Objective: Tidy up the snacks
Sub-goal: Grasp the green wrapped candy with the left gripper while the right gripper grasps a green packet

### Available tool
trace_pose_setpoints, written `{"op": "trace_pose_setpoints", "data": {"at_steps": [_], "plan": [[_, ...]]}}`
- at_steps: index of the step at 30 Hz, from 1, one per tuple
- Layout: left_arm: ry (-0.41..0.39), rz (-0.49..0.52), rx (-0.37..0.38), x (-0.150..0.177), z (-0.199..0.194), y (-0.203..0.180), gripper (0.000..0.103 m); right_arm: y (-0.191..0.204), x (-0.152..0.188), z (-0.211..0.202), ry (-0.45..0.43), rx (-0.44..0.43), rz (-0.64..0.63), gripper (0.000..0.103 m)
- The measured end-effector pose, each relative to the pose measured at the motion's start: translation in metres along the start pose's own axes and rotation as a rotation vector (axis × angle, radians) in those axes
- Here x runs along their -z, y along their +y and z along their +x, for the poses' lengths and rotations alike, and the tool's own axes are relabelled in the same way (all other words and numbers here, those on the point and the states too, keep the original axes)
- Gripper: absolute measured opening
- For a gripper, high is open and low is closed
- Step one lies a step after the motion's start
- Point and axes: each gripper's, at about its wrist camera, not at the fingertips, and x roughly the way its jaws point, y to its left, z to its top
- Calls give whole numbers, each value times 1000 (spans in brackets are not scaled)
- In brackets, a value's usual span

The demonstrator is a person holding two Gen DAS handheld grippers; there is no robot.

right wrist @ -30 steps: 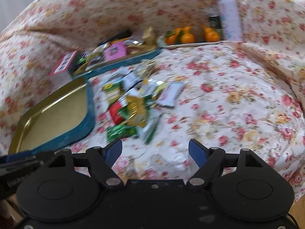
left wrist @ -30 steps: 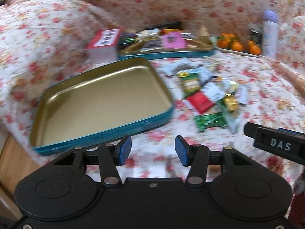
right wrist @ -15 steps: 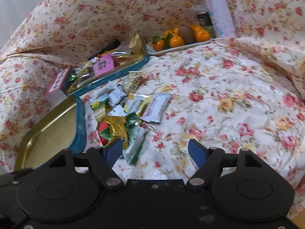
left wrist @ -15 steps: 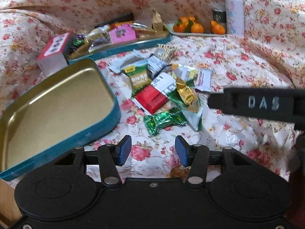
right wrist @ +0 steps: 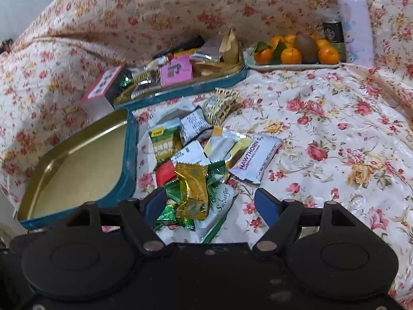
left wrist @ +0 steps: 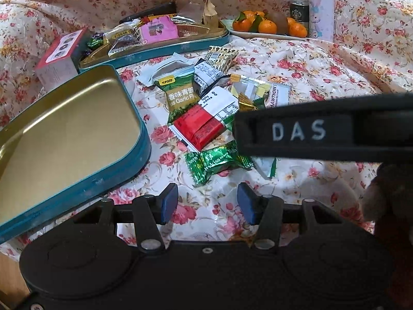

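Both tools are empty. Your right gripper [right wrist: 210, 206] has its jaws spread wide, with nothing pressed between the pads; it hangs over the near edge of the snack pile [right wrist: 204, 160], framing a gold-wrapped sweet [right wrist: 192, 188] that lies on top of the green packets. That wide stance suits a descent around a crinkled wrapper. Your left gripper [left wrist: 207, 204] is also parted, more narrowly, above bare floral cloth [left wrist: 322, 72] just short of a green foil packet [left wrist: 214, 161]. The snacks lie loose in a heap on the cloth, immediately right of the empty tin [left wrist: 77, 129], whose gold interior faces up ready to receive them. A second tin [right wrist: 180, 77], behind the pile, already holds assorted packets. The plate of oranges [right wrist: 296, 54] and the bottle [right wrist: 355, 23] stand well apart at the back. Expect thin wrappers to slide; grip the bulk, not the crimped end.
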Motion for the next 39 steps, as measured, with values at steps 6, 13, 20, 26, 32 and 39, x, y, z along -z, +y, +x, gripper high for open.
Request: {"op": "trace_pose_setpoints", "data": {"at_steps": [6,13,20,26,32,39], "plan": [[-10,18,-17,-3,3,-2,61,-5,0,11,23,39,-32,80],[-51,134,-50,-6,3,-14,60,-26,1,13,9,157,-53,79],[-73,268,-60,-12,8,-25,60,-47,2,9,-4,197,-4,78],[-96,388,-71,-12,11,-35,60,-53,6,8,-25,238,-3,78],[-87,415,-50,-11,10,-39,49,-59,12,5,-52,286,-18,78],[-37,316,23,-20,14,-23,49,-66,14,4,-65,310,-17,78]]}}
